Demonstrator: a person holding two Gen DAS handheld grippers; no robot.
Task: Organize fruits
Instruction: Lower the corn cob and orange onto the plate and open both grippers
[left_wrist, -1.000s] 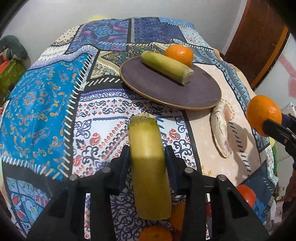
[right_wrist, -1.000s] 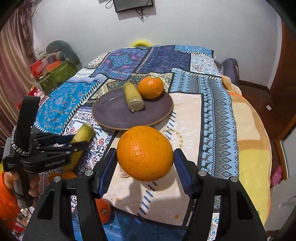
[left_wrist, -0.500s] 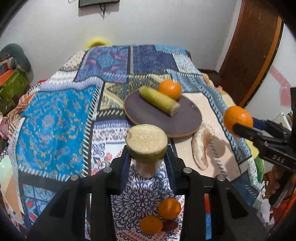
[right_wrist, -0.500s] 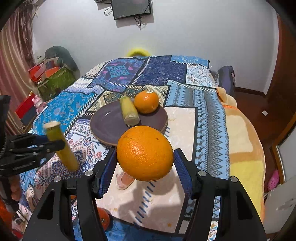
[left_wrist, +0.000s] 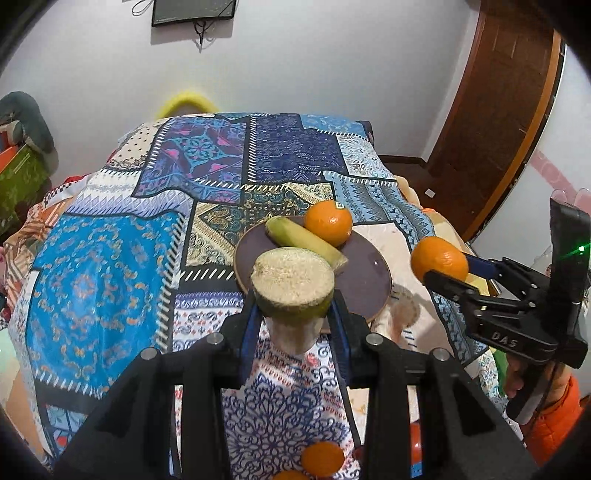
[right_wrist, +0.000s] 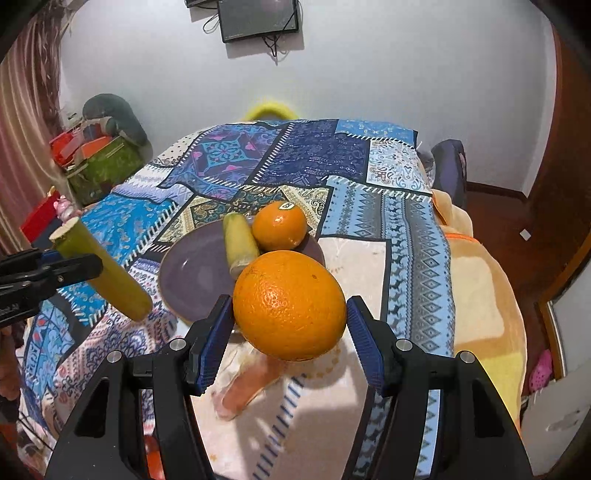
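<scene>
My left gripper (left_wrist: 293, 317) is shut on a yellow-green sugarcane piece (left_wrist: 293, 286), held up above the table with its cut end toward the camera; it also shows in the right wrist view (right_wrist: 103, 273). My right gripper (right_wrist: 290, 325) is shut on a large orange (right_wrist: 290, 304), held in the air; it shows in the left wrist view (left_wrist: 439, 258) too. A dark purple plate (right_wrist: 195, 277) on the patchwork cloth holds another sugarcane piece (right_wrist: 240, 243) and an orange with a sticker (right_wrist: 279, 225).
A pale pinkish tuber (right_wrist: 247, 387) lies on the cloth just in front of the plate. Small oranges (left_wrist: 321, 459) lie at the table's near edge. Boxes and clutter (right_wrist: 96, 155) stand at far left, a wooden door (left_wrist: 495, 122) at right.
Both grippers have risen and pulled back, so the plate looks smaller. The sugarcane piece has tipped from lying flat to end-on toward the left camera.
</scene>
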